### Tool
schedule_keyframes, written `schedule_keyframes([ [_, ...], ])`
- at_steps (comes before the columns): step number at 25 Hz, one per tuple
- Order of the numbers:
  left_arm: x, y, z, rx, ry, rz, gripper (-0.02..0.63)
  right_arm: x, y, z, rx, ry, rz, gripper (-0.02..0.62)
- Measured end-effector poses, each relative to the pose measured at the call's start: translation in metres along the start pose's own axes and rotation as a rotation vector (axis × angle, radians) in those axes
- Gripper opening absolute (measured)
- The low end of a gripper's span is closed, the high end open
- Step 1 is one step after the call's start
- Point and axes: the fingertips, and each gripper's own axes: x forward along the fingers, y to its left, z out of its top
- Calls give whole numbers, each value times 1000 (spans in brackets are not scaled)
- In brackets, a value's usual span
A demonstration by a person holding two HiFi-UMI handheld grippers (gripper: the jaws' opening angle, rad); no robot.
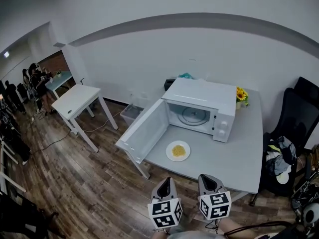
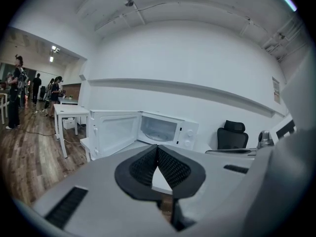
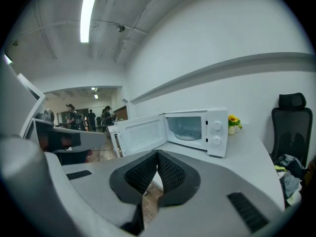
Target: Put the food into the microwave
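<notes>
A white microwave (image 1: 202,108) stands on the grey table (image 1: 234,158) with its door (image 1: 144,131) swung wide open to the left; the glass turntable inside shows. In front of it lies a white plate of yellow food (image 1: 178,151). My left gripper (image 1: 166,181) and right gripper (image 1: 208,178) hover side by side at the table's near edge, short of the plate, both shut and empty. The left gripper view shows the microwave (image 2: 163,130) ahead beyond the left gripper (image 2: 157,147). The right gripper view shows the microwave (image 3: 197,130) beyond the right gripper (image 3: 158,154).
A small vase of sunflowers (image 1: 241,96) stands behind the microwave's right side. A black office chair (image 1: 294,123) with clothes on it is at the table's right. A white side table (image 1: 75,101) stands to the left on the wooden floor; people (image 1: 35,81) are far left.
</notes>
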Motion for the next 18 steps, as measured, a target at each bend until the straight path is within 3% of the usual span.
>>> schedule_keyframes([
  [18, 138, 49, 54, 20, 36, -87, 3, 132, -32, 52, 44, 3, -86, 15],
])
